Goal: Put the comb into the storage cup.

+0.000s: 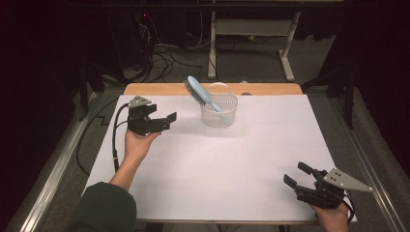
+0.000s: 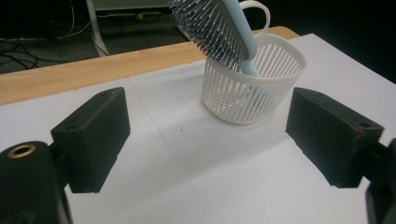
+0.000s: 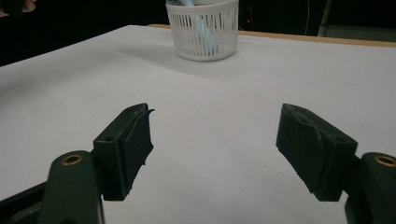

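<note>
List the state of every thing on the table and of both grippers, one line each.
hairbrush: handle down in the basket, leaning, bristled head sticking out above the rim.
basket: upright on the table, holding the hairbrush.
left gripper: open, empty, beside the basket.
right gripper: open, empty, near the table's front edge.

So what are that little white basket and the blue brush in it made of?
The basket looks like moulded white plastic: thin, even, slightly glossy slats. The hairbrush seems to be smooth pale-blue plastic with fine bristles; whether those are plastic too can't be told.
</note>
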Demonstrator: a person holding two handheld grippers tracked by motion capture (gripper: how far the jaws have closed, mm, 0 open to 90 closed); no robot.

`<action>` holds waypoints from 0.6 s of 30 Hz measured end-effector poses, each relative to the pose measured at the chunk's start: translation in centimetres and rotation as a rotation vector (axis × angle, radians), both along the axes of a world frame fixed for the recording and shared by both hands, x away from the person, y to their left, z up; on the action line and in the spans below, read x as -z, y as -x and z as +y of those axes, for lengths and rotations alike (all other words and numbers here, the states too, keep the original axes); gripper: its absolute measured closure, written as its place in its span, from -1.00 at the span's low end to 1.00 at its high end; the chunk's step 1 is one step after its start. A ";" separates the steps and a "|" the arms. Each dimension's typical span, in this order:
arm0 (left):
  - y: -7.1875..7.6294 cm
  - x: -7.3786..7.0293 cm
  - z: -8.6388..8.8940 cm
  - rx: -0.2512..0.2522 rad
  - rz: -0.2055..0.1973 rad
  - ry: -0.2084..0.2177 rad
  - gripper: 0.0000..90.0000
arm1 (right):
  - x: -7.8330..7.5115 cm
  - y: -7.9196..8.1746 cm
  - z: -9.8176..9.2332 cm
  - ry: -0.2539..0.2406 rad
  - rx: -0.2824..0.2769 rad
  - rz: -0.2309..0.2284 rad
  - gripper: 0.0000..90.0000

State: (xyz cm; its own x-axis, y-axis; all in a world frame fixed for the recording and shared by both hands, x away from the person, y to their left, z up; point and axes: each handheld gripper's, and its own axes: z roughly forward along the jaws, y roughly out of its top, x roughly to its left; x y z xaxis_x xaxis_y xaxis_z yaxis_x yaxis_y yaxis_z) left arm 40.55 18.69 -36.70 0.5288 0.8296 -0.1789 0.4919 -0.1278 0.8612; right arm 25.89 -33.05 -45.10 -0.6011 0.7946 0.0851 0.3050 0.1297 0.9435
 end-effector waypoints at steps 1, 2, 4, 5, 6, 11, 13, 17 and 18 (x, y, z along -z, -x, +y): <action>0.1 0.0 0.0 0.000 0.001 0.001 -0.71 | 0.0 0.0 0.0 -0.001 0.000 -0.001 -0.40; 0.1 0.0 0.1 0.001 -0.001 0.000 -0.71 | 0.0 0.0 0.0 -0.001 0.001 -0.001 -0.40; 0.3 0.1 0.2 0.000 -0.002 0.004 -0.71 | 0.0 0.0 0.0 -0.001 0.001 0.000 -0.40; 0.3 0.1 0.3 0.000 -0.002 0.003 -0.71 | 0.0 0.0 -0.1 -0.001 0.001 0.000 -0.40; 0.4 0.1 0.3 0.000 -0.002 0.004 -0.71 | 0.0 0.0 0.0 -0.001 0.000 0.000 -0.40; 0.8 0.2 0.7 -0.003 -0.007 0.016 -0.71 | 0.0 0.0 0.0 0.000 0.001 -0.001 -0.40; 0.9 0.2 0.8 -0.003 -0.007 0.021 -0.71 | 0.0 0.0 0.0 0.000 0.002 0.000 -0.40; 1.1 0.3 0.8 0.002 -0.004 0.019 -0.71 | 0.0 0.0 0.0 0.001 0.001 0.000 -0.40; 1.2 0.3 0.8 0.003 -0.003 0.018 -0.71 | 0.0 0.0 0.0 -0.001 0.002 0.000 -0.40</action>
